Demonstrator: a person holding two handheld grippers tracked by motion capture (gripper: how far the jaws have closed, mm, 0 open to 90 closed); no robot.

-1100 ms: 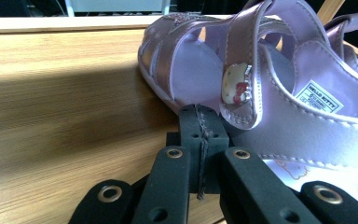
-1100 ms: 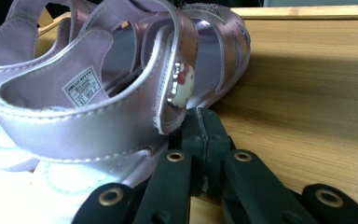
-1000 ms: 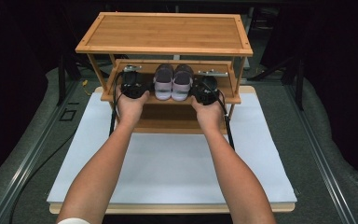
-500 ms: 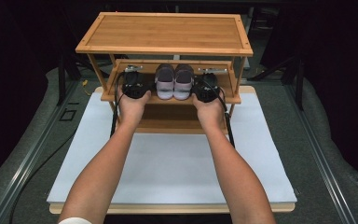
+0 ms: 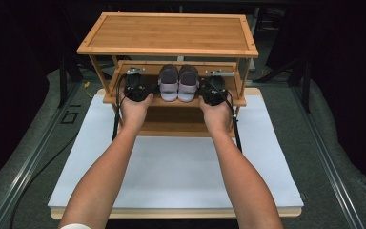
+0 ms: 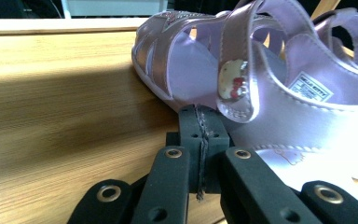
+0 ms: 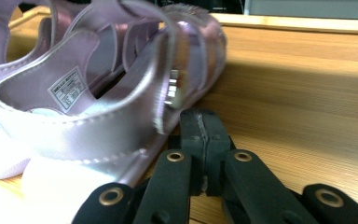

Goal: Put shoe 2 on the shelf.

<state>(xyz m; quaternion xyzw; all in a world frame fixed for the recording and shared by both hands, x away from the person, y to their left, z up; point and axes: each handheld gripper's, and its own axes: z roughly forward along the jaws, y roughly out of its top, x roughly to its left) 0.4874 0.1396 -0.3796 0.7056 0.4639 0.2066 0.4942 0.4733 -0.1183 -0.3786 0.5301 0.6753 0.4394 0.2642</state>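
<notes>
A pair of lilac strap sandals (image 5: 178,82) stands side by side on the middle shelf (image 5: 219,101) of a bamboo shoe rack. My left gripper (image 5: 137,87) rests on that shelf just left of the pair, my right gripper (image 5: 213,90) just right of it. In the left gripper view the black jaws (image 6: 200,127) are shut with nothing between them, their tip right by the side of the left sandal (image 6: 279,88). The right gripper view shows the same: shut, empty jaws (image 7: 200,129) close against the right sandal (image 7: 98,88).
The rack's top shelf (image 5: 169,33) overhangs the back of the middle shelf. A lower shelf (image 5: 174,125) sits beneath. The rack stands at the far end of a white board (image 5: 171,167) on a grey table. Both forearms reach in from the bottom edge.
</notes>
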